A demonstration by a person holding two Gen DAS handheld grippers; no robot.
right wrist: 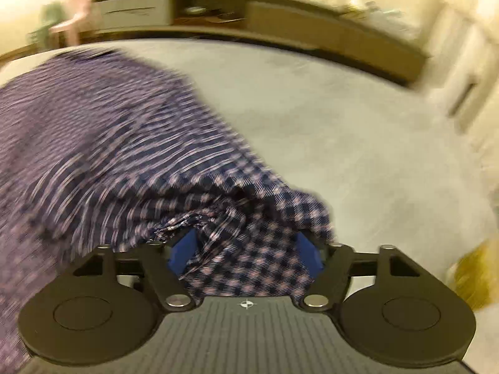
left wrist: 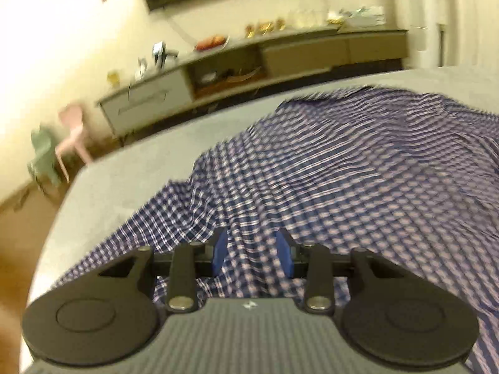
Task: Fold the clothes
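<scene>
Left gripper (left wrist: 252, 254) part-open around checked shirt (left wrist: 343, 168), right gripper (right wrist: 246, 252) wide with cloth bunched between, grey bed (left wrist: 131, 180) beneath, sideboard (left wrist: 249, 62) ahead, pink chair (left wrist: 73, 137) far left.

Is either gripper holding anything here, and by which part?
Both grippers, left and right, have checked shirt fabric between parted fingers; whether either truly holds it cannot be told.

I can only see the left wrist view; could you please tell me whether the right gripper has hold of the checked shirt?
Observer: Not clamped. The right gripper has its jaws wide apart, with a bunched edge of the checked shirt lying between them.
Operator: Thank you. What lies to the right of that edge?
Observer: Bare grey bed cover.
Operator: Anything near the gripper there?
Observer: A blurred yellow object at the frame's right edge.
</scene>
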